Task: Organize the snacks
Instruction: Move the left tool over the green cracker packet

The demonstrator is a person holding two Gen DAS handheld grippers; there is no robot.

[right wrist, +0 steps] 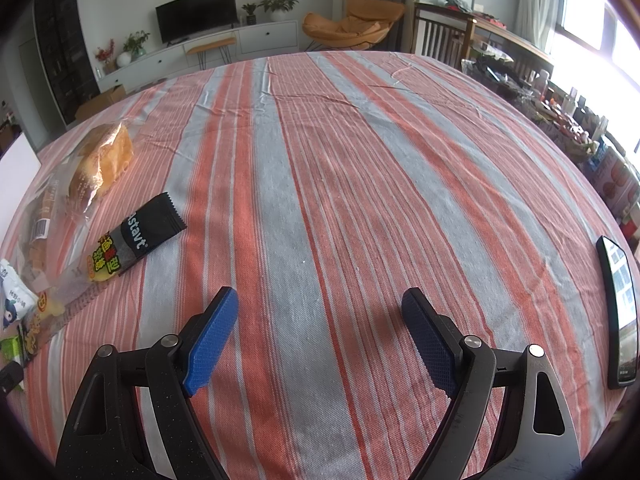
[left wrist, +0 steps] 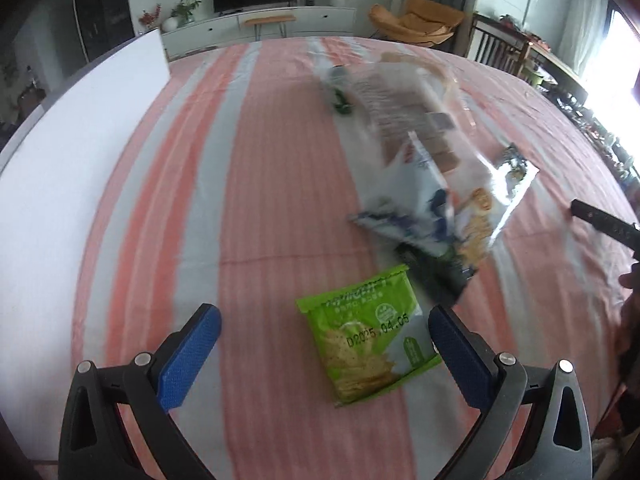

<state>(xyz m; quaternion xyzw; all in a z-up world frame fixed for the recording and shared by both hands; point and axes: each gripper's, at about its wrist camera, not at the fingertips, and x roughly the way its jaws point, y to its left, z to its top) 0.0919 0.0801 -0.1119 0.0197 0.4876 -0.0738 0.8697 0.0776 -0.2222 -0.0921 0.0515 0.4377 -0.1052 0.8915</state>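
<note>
Your left gripper [left wrist: 324, 340]: fingers apart, empty | green cracker packet [left wrist: 366, 334] on cloth between fingertips, toward right finger, long axis 11 to 5 o'clock | right gripper [right wrist: 320, 332]: apart, empty, snacks at its 9 o'clock; left nearer

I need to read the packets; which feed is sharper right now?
Right wrist view is crisp: the black packet is legible, though window glare washes the right edge. Left wrist view is motion-blurred; only the green packet stays readable.

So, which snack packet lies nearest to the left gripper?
The green cracker packet, lying just ahead of the open left gripper. The white and blue bag and the clear bread bag lie farther away.
</note>
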